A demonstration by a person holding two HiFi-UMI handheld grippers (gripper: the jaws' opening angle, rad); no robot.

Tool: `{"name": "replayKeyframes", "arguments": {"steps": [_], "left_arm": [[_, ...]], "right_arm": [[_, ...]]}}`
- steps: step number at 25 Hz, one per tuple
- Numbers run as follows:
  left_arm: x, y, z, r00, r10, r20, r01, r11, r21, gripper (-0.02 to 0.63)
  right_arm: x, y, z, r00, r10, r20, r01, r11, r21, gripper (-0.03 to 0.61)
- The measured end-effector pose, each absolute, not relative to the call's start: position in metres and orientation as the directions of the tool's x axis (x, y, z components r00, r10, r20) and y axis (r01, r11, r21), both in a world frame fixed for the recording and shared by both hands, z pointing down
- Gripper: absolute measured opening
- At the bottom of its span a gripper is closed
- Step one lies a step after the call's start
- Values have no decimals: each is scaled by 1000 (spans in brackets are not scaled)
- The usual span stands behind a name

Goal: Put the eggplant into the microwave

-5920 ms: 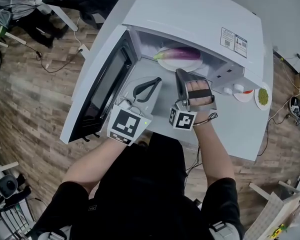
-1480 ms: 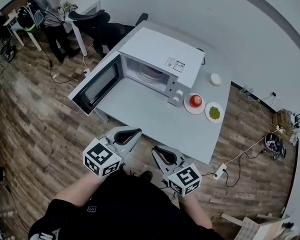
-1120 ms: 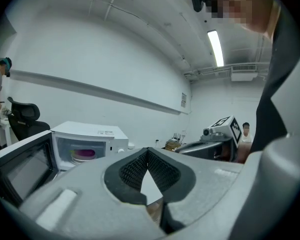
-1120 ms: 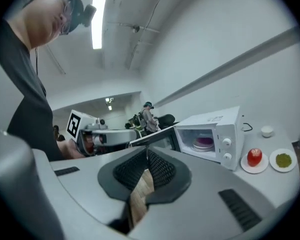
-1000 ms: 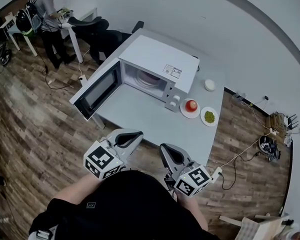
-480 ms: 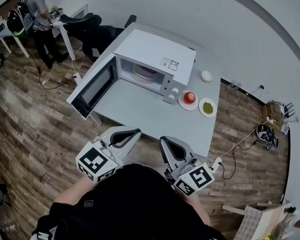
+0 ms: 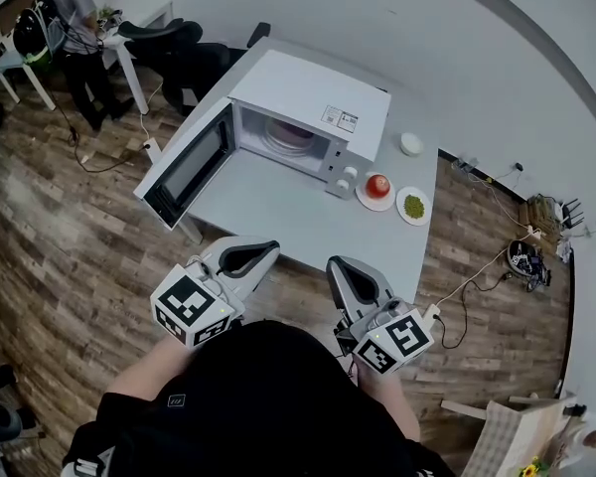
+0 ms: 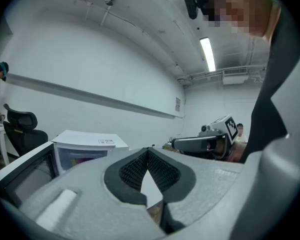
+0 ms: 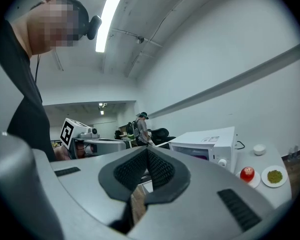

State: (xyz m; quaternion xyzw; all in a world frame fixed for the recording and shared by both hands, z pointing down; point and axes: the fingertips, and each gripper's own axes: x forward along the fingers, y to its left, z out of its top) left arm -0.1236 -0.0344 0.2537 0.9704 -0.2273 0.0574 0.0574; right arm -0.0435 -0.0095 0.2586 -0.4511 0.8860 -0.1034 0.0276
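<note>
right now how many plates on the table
2, both right of the microwave: one plate with a red fruit, one plate with something green. Another plate sits inside it.

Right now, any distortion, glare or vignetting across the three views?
Head view: strong fisheye, the wall bows behind the microwave; even light. Left gripper view: dark vignetted corners, ceiling tube light blown out. Right gripper view: same vignette, ceiling lamp glares.

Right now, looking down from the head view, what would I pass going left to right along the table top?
Open microwave door → microwave → red fruit → green food.
</note>
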Motion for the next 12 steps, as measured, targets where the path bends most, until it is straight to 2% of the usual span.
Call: {"name": "replayKeyframes", "arguments": {"steps": [12], "left_arm": [[-119,-50,247,890,-432,146,-444,-894,65,6]], "right_arm": [[-51,-23,243,-585,-811,13,-801,575,-167,14]]}}
